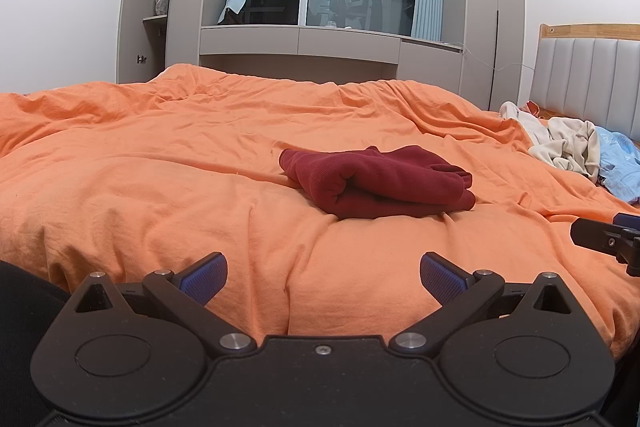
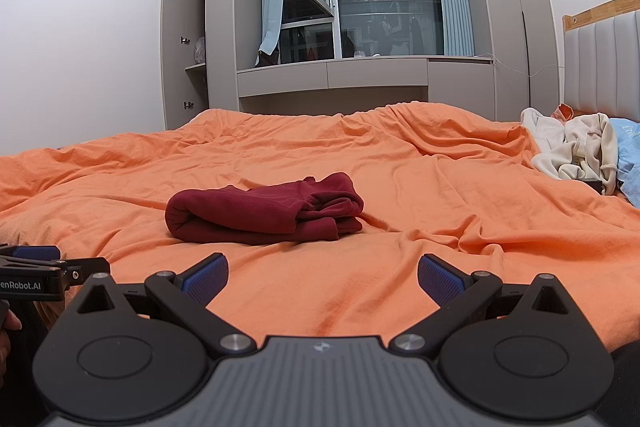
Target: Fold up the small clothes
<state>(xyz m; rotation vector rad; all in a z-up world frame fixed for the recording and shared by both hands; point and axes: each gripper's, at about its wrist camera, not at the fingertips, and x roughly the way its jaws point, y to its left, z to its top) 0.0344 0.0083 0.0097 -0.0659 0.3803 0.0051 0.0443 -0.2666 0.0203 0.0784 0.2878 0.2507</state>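
Left gripper, lower centre: level above the orange duvet, fingers spread, empty. Right gripper: same pose, fingers apart, empty. One folded maroon garment, mid-frame on duvet. One unfolded clothes pile, right edge.

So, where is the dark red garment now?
The dark red garment lies folded mid-bed on the orange cover, right of centre in the left wrist view, left of the cream clothes near the headboard.
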